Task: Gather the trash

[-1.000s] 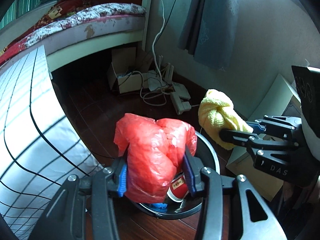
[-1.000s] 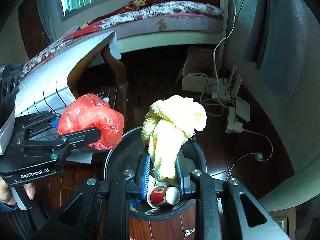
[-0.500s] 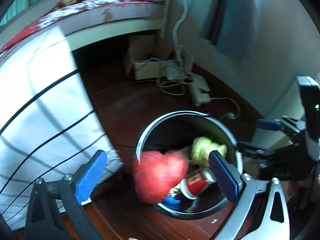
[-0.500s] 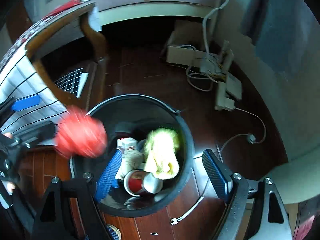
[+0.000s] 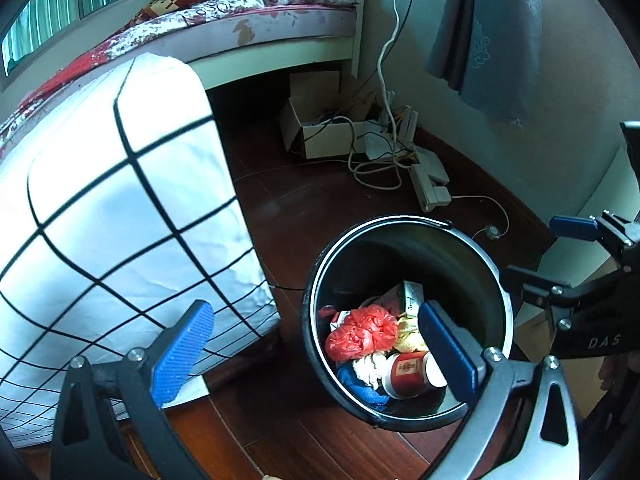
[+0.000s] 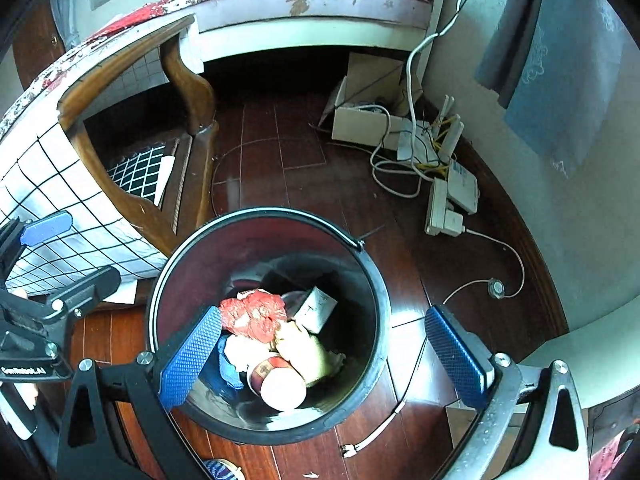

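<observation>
both grippers wide open and empty over the black bin (image 5: 408, 232) — the trash lies inside it.

the red plastic bag (image 5: 360, 334) and the yellow cloth (image 5: 408, 336) rest at the bottom of the bin, below and apart from the tools, beside a red paper cup (image 5: 412, 372) lying on its side and a small carton (image 5: 412, 294). the left gripper (image 5: 316, 354) has just spread its jaws fully, nothing between the pads; the right gripper (image 6: 324, 360) likewise has just been opening and grips nothing. the left wrist view shows the right gripper at the bin's right side, and a checked white cloth (image 5: 120, 208) to the bin's left; the right wrist view alone shows the wooden frame (image 6: 192, 92) under that cloth and a cable end (image 6: 352, 450) on the floor just in front of the bin. both tools tilt steeply down at the bin's mouth.
</observation>
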